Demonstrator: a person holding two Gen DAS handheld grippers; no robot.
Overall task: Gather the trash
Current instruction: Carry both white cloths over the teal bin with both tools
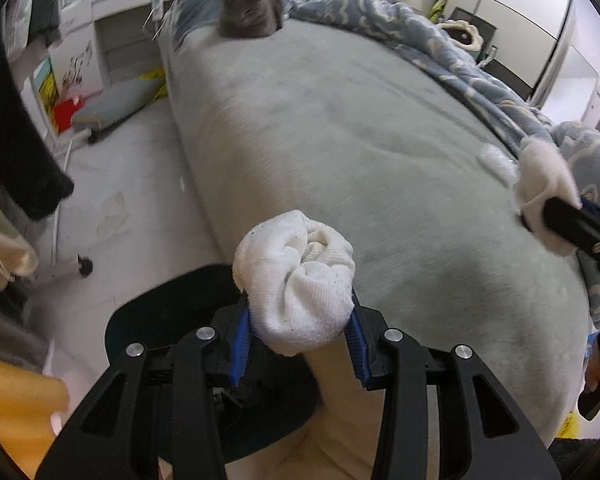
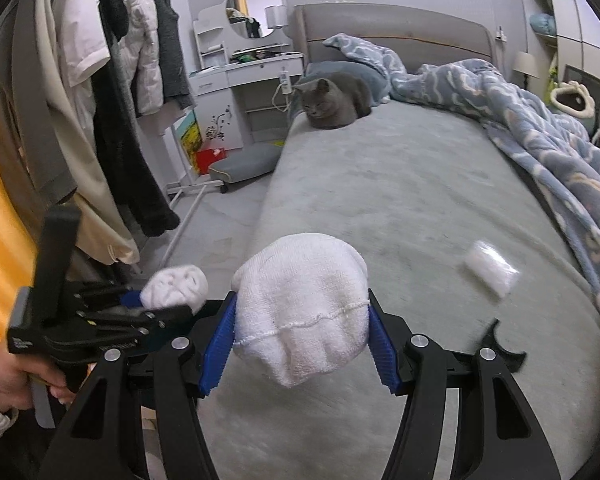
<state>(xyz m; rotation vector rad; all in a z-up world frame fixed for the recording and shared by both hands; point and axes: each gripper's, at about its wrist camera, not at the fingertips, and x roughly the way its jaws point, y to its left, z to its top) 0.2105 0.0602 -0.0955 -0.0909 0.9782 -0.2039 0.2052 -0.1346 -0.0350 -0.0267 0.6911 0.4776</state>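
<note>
My left gripper is shut on a balled white sock with dark specks, held beside the bed's near left edge over a dark round bin. It also shows in the right wrist view, sock in its jaws. My right gripper is shut on a second balled white sock above the grey bed. It shows in the left wrist view at the right with its sock. A small clear plastic packet lies on the bed to the right, also seen in the left view.
A grey cat lies at the head of the grey bed. A blue patterned duvet is bunched along the right side. Hanging clothes on a rack stand left. A white vanity and a low rolling cushion are beyond.
</note>
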